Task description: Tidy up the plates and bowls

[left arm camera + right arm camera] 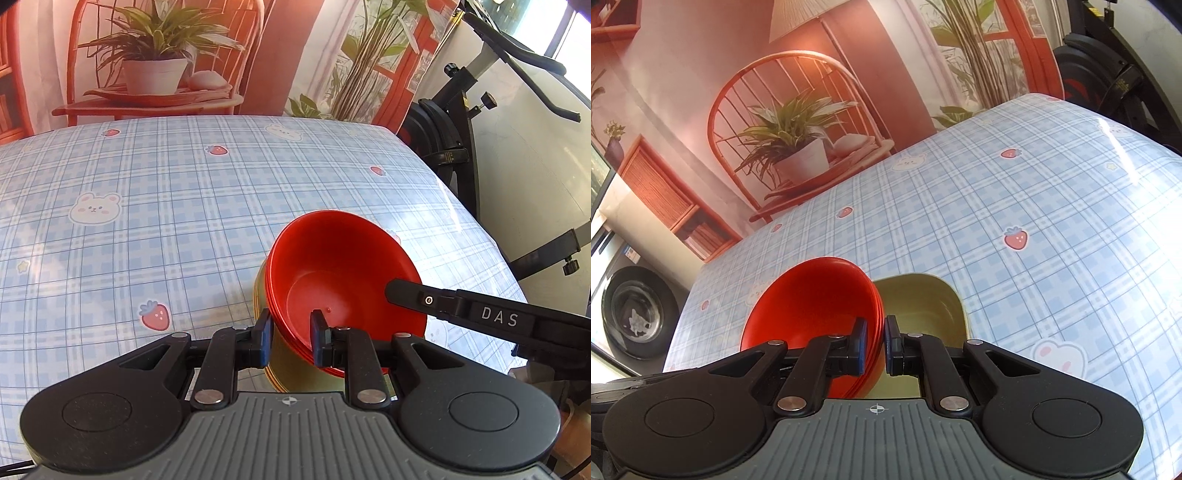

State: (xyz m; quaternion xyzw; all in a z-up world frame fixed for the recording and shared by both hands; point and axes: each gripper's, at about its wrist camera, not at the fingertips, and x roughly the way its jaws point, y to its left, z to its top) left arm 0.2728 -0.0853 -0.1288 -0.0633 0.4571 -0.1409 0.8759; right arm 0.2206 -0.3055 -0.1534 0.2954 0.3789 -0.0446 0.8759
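Observation:
A stack of red bowls (343,273) leans tilted against a stack of olive-yellow plates (291,369) on the checked tablecloth (147,229). My left gripper (290,338) is shut on the near rim of the red bowls, one finger outside and one inside. My right gripper (875,341) is shut on the opposite rim of the red bowls (812,306), with the olive-yellow plates (923,306) right beside it. One finger of the right gripper (406,291) reaches into the bowl in the left wrist view.
The table's right edge (491,236) is close to the bowls. An exercise bike (461,122) stands beyond it. A printed backdrop with a chair and plant (155,66) hangs behind the table. A washing machine (631,310) is at the left in the right wrist view.

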